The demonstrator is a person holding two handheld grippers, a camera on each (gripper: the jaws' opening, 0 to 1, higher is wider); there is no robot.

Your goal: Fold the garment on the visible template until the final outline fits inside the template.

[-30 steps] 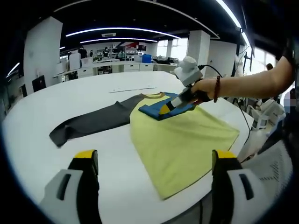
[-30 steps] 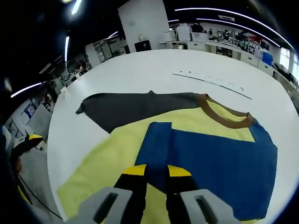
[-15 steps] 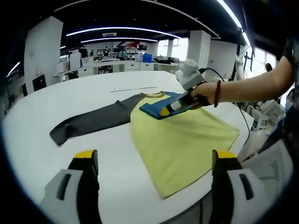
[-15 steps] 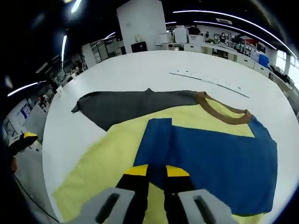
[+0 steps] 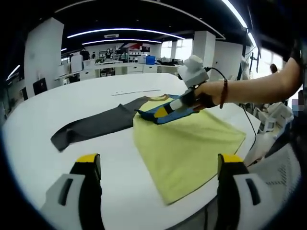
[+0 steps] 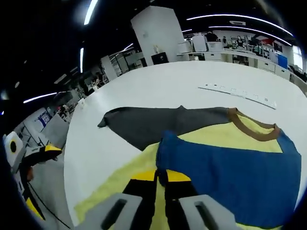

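Observation:
A garment lies spread on the white round table [image 5: 72, 105], with a yellow body [image 5: 187, 143], a grey sleeve [image 5: 96, 124] stretched to the left and a brown collar [image 6: 254, 129]. Its blue sleeve [image 5: 167, 119] is folded over the chest. My right gripper [image 5: 159, 113], held by a hand, is shut on the blue sleeve's edge and holds it slightly off the yellow cloth. In the right gripper view, the right gripper [image 6: 160, 176] pinches the blue sleeve [image 6: 230, 177] near the grey sleeve [image 6: 163, 124]. My left gripper [image 5: 158, 163] hovers open over the near table edge, apart from the garment.
A thin marked strip [image 5: 136, 91] lies on the table beyond the garment. The person's forearm [image 5: 254, 88] reaches in from the right. The table's edge curves close to the garment's hem on the right. Desks and a white pillar [image 6: 163, 33] stand far behind.
My right gripper has lifted the blue sleeve's edge and drawn it toward the grey sleeve side. The left gripper has stayed still and open.

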